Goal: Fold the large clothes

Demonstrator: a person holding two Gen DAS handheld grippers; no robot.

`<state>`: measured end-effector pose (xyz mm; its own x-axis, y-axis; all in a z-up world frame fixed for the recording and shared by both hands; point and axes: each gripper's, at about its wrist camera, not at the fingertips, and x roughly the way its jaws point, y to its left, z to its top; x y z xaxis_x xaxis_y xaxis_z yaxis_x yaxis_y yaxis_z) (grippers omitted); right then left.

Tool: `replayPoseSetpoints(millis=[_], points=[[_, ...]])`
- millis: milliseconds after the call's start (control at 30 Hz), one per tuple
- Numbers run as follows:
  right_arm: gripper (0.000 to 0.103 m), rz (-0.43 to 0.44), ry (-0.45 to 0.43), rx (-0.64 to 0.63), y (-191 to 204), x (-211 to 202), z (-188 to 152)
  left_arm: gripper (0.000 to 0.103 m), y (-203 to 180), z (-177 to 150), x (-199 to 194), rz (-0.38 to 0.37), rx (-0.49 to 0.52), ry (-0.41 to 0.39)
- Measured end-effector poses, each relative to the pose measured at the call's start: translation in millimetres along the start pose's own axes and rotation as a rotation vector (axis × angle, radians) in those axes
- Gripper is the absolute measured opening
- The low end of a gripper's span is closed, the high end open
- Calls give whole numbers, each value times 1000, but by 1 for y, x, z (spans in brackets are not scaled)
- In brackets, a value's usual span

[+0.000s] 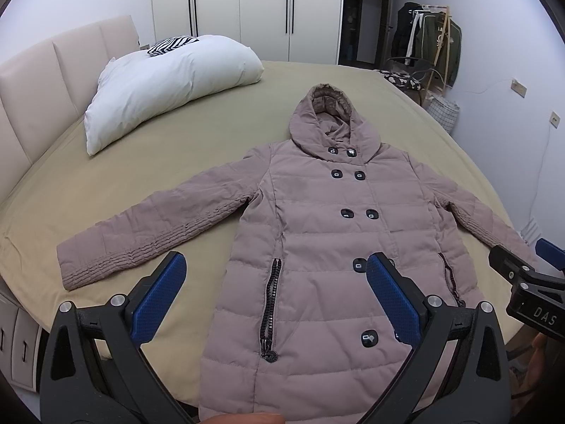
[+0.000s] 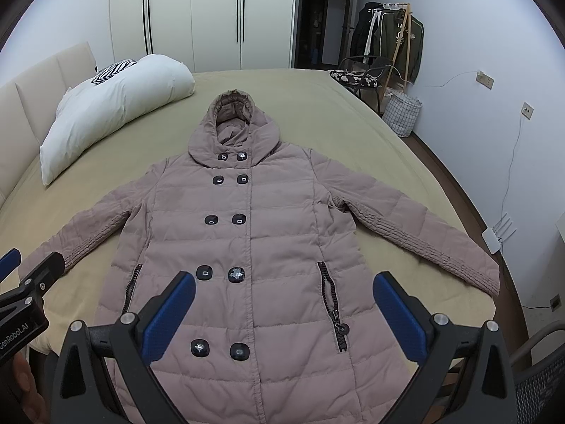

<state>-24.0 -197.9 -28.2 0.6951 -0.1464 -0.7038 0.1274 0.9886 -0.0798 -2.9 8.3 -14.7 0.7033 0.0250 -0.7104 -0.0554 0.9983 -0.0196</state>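
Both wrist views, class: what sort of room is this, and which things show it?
Most likely a bedroom: a wide bed with a padded headboard and white pillow, tall wardrobe doors, and a clothes rack.

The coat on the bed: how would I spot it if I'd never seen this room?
Look at the wide bed with the olive-tan sheet. Near its foot lies the coat, spread flat, sleeves out, hood toward the far edge. Unlike the white pillow beside it, it is dusty pink, quilted, with paired dark buttons.

White pillow is lying upper left on the tan bed. Clothes rack and checked basket are standing upper right, wardrobe filling the top centre.
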Motion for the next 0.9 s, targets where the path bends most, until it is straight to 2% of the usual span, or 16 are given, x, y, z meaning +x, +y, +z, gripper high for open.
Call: replayPoseSetpoints(millis=[900], points=[[103,-1,4,-2,3,2,-2,103,-1,0,1,2,1,2]])
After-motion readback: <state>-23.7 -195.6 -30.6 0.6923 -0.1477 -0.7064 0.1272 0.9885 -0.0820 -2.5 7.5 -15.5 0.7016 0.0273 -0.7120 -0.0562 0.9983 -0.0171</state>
